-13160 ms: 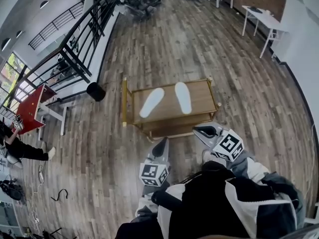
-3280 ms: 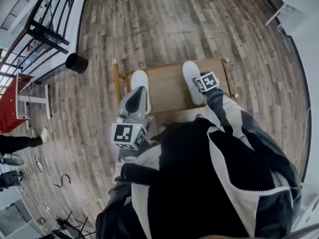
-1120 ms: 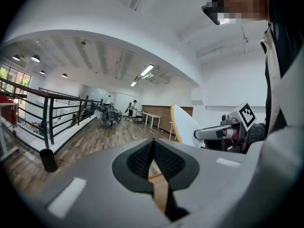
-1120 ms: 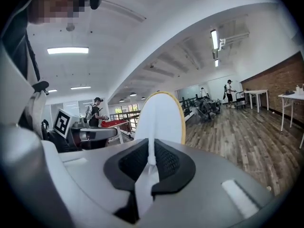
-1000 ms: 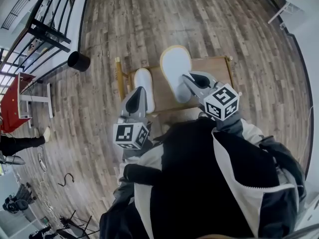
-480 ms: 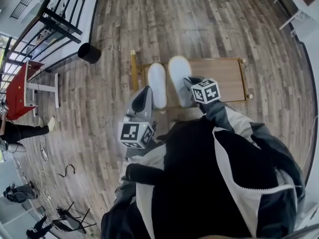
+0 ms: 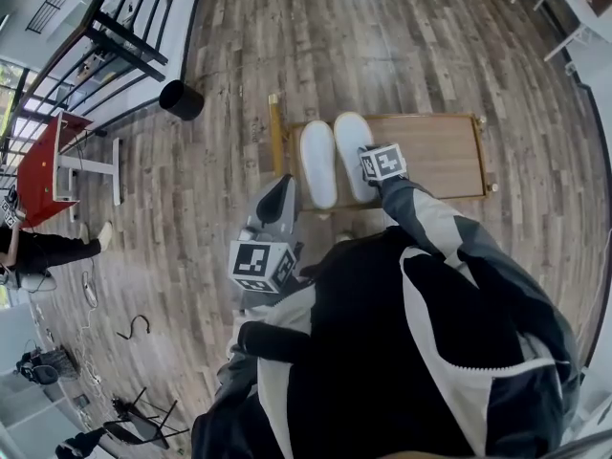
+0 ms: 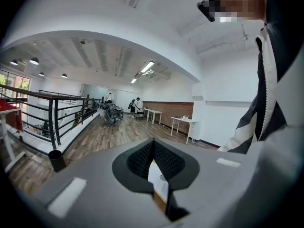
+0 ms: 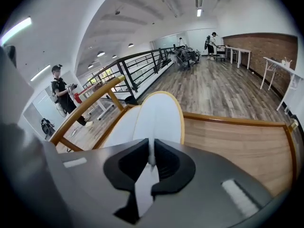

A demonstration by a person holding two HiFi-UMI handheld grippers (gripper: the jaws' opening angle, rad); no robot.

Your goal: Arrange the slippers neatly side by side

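Note:
Two flat white slippers lie side by side on the left end of a wooden cart [image 7: 435, 156]. The left slipper [image 7: 317, 163] rests free. My right gripper [image 7: 375, 168] is shut on the heel of the right slipper [image 7: 351, 146]. In the right gripper view that slipper [image 9: 159, 113], white with a yellow rim, runs forward from the jaws of the right gripper [image 9: 151, 159], and the other slipper [image 9: 119, 125] lies close along its left. My left gripper [image 7: 278, 195] hangs shut and empty over the floor off the cart's left front corner. Its closed jaws point into the room in the left gripper view [image 8: 153, 156].
The cart has a raised wooden rail [image 9: 237, 120] and a tall handle [image 9: 85, 103] at its left end. A black bin [image 7: 180, 99], a red table [image 7: 43, 165] and a metal railing [image 7: 115, 36] stand to the left. A person [image 9: 61, 96] stands beyond the handle.
The right gripper has brought its slipper down from high above the cart and set it alongside the left slipper. The left gripper has stayed about where it was.

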